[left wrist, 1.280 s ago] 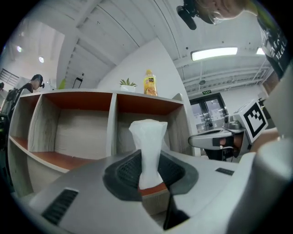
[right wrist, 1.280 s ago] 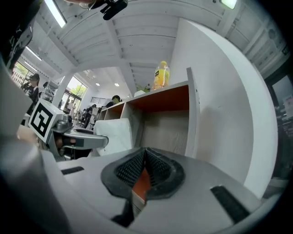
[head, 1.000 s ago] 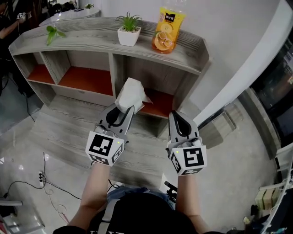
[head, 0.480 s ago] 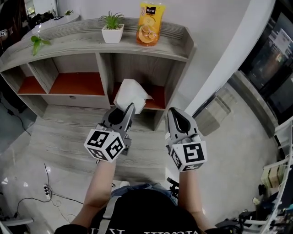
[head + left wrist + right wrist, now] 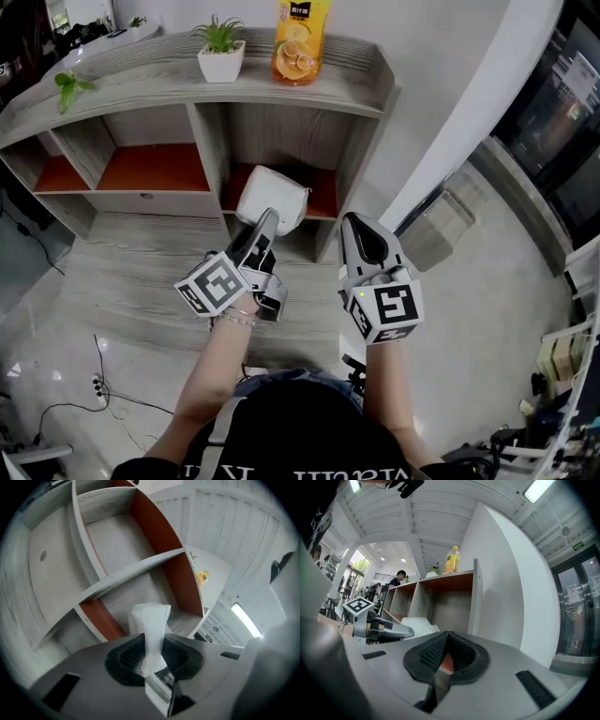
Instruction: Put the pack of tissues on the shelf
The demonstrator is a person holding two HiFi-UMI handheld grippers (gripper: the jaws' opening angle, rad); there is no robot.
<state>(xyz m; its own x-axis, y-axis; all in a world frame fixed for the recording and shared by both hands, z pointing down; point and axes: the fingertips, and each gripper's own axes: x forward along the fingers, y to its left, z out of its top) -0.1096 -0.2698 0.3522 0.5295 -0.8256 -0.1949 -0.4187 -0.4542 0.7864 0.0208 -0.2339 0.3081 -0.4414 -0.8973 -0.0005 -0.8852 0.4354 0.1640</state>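
The white pack of tissues (image 5: pixel 272 197) is pinched at its near end by my left gripper (image 5: pixel 265 217), which is shut on it. The pack sits at the mouth of the right-hand lower compartment of the grey wooden shelf (image 5: pixel 141 86), over its red-brown floor. In the left gripper view the pack (image 5: pixel 151 625) stands up between the pads, with the compartments behind it. My right gripper (image 5: pixel 359 225) hovers beside it to the right, shut and empty. The right gripper view shows the pack (image 5: pixel 417 624) and the left gripper (image 5: pixel 393 631) at the left.
On the shelf's top board stand a potted plant (image 5: pixel 220 52) and an orange juice bottle (image 5: pixel 298 42), with a leafy sprig (image 5: pixel 70 84) further left. A white wall (image 5: pixel 450 141) closes in on the right. Cables (image 5: pixel 94 375) lie on the floor. People stand far off.
The left gripper has carried the pack forward and down, from in front of the shelf to the mouth of the right lower compartment, rolling a little. The right gripper stayed alongside.
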